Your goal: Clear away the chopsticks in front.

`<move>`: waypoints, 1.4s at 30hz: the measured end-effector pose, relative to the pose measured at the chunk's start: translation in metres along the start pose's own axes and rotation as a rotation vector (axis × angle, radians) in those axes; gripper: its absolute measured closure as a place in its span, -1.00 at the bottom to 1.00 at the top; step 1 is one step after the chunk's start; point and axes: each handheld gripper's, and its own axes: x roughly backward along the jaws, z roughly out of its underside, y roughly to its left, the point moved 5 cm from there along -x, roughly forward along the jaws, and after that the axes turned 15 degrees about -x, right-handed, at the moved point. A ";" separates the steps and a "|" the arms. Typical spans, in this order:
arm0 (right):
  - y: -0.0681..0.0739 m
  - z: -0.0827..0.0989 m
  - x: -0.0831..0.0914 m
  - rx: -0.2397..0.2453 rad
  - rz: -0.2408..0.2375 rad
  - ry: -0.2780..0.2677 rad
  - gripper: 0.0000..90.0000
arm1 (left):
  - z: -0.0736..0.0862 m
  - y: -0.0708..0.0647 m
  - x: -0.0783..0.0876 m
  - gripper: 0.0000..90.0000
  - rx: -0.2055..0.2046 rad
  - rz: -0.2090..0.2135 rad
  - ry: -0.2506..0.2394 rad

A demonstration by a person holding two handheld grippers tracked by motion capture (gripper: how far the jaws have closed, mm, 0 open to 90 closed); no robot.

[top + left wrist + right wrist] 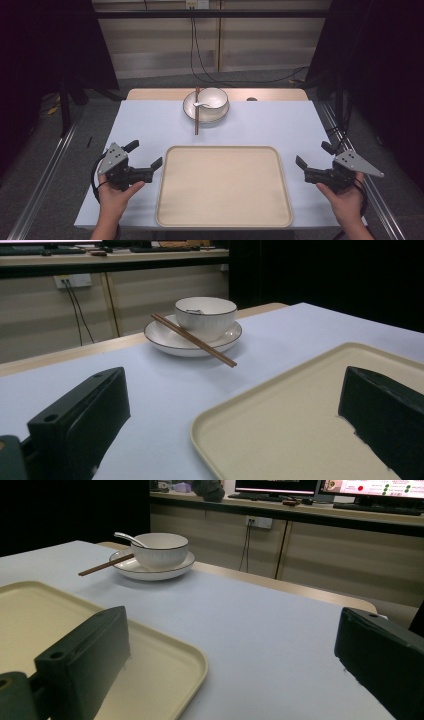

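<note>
In front of me stands the table [150,125], its top covered by a pale bluish-white sheet, with a strip of bare light wood showing along the far edge. Near me, in the middle, lies a big beige tray [223,186], flat on the sheet. At the far side sits a white plate [189,109] carrying a bowl [214,98]. A pair of brown chopsticks [197,117] leans on the plate's rim, their near tips down toward the sheet.
</note>
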 end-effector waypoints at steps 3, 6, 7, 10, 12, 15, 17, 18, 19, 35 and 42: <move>0.003 0.001 -0.001 0.003 -0.003 0.004 -0.98 | 0.000 -0.004 -0.003 -1.00 -0.004 0.015 0.008; 0.005 0.003 0.002 0.014 -0.006 0.009 -0.98 | -0.001 -0.005 -0.006 -1.00 -0.006 0.024 0.010; 0.005 0.003 0.002 0.014 -0.006 0.009 -0.98 | -0.001 -0.006 -0.007 -1.00 -0.011 0.022 0.014; 0.007 0.003 0.006 0.003 -0.012 -0.002 -0.98 | -0.002 -0.007 -0.011 -1.00 -0.018 0.020 0.029; 0.008 0.002 0.007 0.006 -0.020 -0.014 -0.98 | -0.006 -0.006 -0.012 -1.00 -0.006 0.009 0.018; 0.010 0.002 0.007 0.004 -0.028 -0.015 -0.98 | -0.011 -0.006 -0.013 -1.00 0.008 0.010 0.003; 0.011 0.002 0.007 -0.004 -0.042 -0.009 -0.98 | -0.012 -0.006 -0.013 -1.00 0.015 0.020 -0.011; 0.012 0.002 0.007 -0.009 -0.051 -0.012 -0.98 | -0.014 -0.007 -0.014 -1.00 0.023 0.025 -0.020; 0.012 0.002 0.007 -0.001 -0.057 -0.013 -0.98 | -0.015 -0.006 -0.015 -1.00 0.022 0.025 -0.017; 0.023 0.005 0.006 0.035 -0.087 0.002 -0.97 | -0.022 0.007 -0.084 -0.99 0.050 0.011 0.040; 0.023 0.006 0.008 0.031 -0.083 0.007 -0.97 | -0.022 0.015 -0.114 -0.98 0.079 -0.004 0.075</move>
